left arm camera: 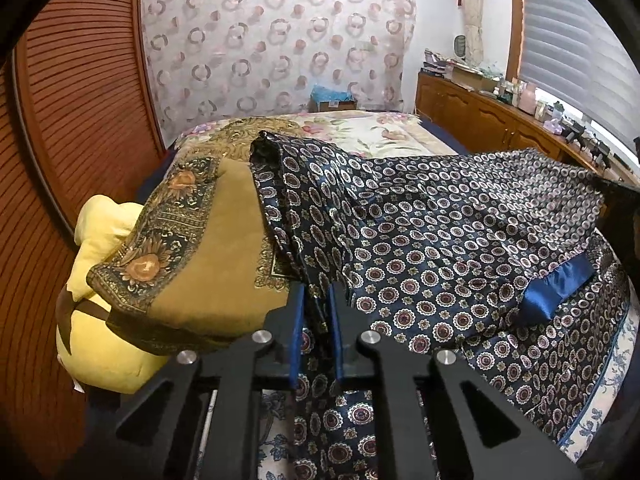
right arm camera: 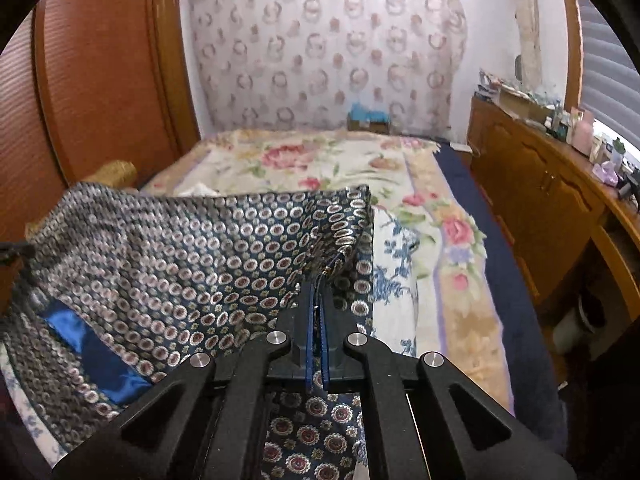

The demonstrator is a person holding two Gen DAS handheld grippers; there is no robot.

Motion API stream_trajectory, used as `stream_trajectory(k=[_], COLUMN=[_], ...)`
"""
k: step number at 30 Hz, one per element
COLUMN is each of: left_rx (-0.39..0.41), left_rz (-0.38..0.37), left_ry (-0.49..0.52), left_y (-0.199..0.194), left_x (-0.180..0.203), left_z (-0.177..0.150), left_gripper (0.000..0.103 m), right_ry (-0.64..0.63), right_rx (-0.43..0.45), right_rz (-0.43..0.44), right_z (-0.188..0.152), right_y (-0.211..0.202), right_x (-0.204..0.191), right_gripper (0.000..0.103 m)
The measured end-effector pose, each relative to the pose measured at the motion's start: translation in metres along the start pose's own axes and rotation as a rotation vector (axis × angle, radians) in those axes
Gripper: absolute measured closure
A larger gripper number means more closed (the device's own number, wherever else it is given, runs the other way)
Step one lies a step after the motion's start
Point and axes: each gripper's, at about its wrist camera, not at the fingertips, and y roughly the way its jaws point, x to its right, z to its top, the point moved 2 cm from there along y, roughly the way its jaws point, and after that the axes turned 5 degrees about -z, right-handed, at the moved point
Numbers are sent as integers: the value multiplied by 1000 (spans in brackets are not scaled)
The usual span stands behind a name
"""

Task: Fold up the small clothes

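A navy satin garment (left arm camera: 432, 232) with a pattern of small round medallions and a plain blue waistband patch (left arm camera: 556, 292) is held up over the bed, stretched between my two grippers. My left gripper (left arm camera: 318, 296) is shut on a bunched edge of it. My right gripper (right arm camera: 318, 300) is shut on the garment's other edge (right arm camera: 208, 248), with the cloth hanging to its left and below. The blue patch also shows in the right wrist view (right arm camera: 92, 348).
The bed has a floral blanket (right arm camera: 320, 160) and a dark blue edge (right arm camera: 492, 240). A mustard patterned cloth (left arm camera: 208, 248) lies over a yellow plush toy (left arm camera: 104, 340) at left. A wooden wardrobe (left arm camera: 80, 100) stands left, a cluttered wooden cabinet (right arm camera: 532, 184) right.
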Motion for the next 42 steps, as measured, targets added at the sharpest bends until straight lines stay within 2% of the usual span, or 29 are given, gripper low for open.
stream_trajectory(k=[6, 13, 22, 27, 34, 35, 38, 42], left_rx=[-1, -43, 5, -41, -75, -72, -14, 36], left_rz=[-2, 10, -3, 18, -17, -28, -8, -34], left_ry=[20, 57, 76, 66, 50, 41, 2, -33], left_y=[0, 10, -6, 1, 13, 13, -1, -28], left_x=[5, 11, 15, 11, 8, 8, 4, 0], left_z=[5, 8, 19, 11, 1, 1, 1, -6], left_gripper=[93, 93, 93, 93, 95, 103, 103, 103], right_ry=[-16, -19, -29, -26, -19, -18, -10, 5], right_rx=[-8, -38, -60, -74, -82, -79, -58, -35], right_rz=[2, -1, -7, -9, 3, 6, 9, 23], right_z=[-1, -9, -13, -17, -20, -19, -18, -18], right_y=[-1, 12, 18, 22, 25, 24, 17, 0], right_x=[-3, -6, -6, -5, -4, -5, -5, -1], right_gripper=[103, 103, 103, 103, 103, 103, 103, 103])
